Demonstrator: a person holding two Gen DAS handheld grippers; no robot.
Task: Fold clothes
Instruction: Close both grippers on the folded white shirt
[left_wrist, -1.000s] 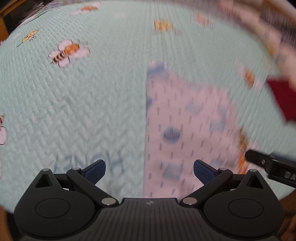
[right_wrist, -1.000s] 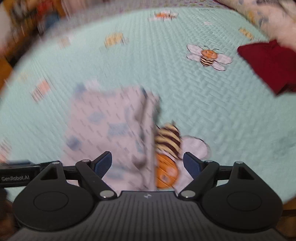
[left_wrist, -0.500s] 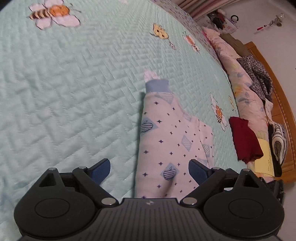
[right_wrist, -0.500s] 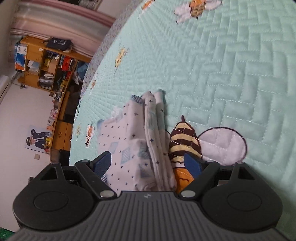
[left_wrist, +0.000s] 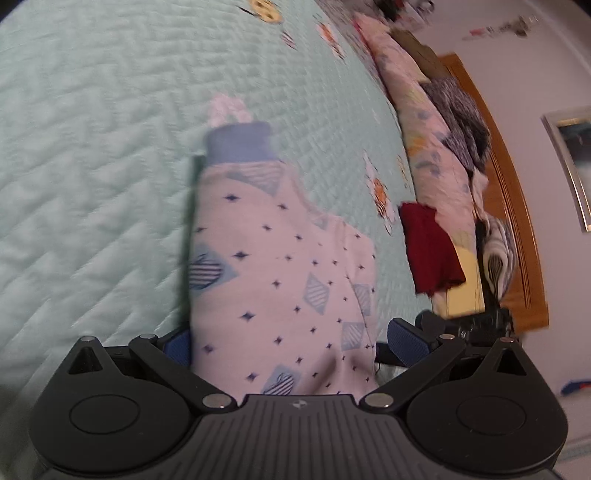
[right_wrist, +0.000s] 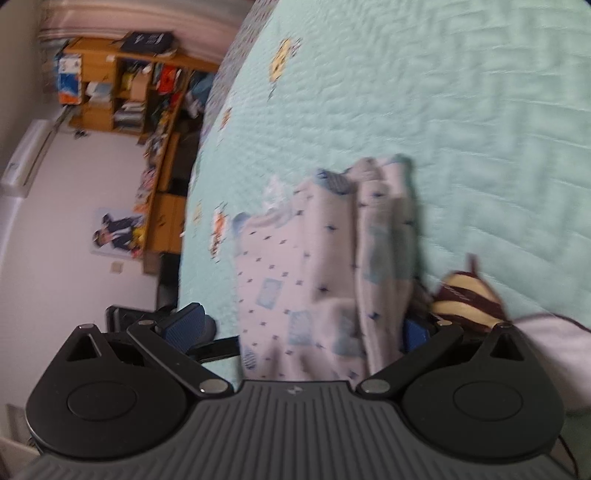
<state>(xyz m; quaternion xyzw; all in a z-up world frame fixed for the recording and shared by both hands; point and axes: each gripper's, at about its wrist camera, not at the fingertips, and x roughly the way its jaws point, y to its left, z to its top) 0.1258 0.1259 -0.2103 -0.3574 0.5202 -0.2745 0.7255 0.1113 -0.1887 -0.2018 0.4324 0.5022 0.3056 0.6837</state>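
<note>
Garment: a folded child's garment (left_wrist: 280, 280), pale pinkish-white cloth printed with small dark-blue diamonds and light-blue striped squares; a solid blue ribbed cuff (left_wrist: 240, 144) closes its far end at 12 o'clock, with a bit of white cloth poking out beyond it.
Garment edge, right view: the garment (right_wrist: 310, 266) shows stacked folded layers along its 3 o'clock side, bunched into ridges; details are blurred.
Where it lies: on the mint-green quilted bedspread (left_wrist: 92, 166), running from the near edge at 6 o'clock toward 12 o'clock.
Left gripper (left_wrist: 291, 345): jaws opening and spread wide, the near end of the garment between the blue pads, no pinch visible; released.
Right gripper (right_wrist: 299, 325): jaws opening and wide apart, straddling the same near end; its right pad is partly hidden behind the cloth folds; released.
Bee patch (right_wrist: 469, 295): a striped embroidered bee on the bedspread, just beside the garment at 3 o'clock in the right view.
Red cloth (left_wrist: 428, 247): a dark red folded piece at 3 o'clock, well apart from the garment.
</note>
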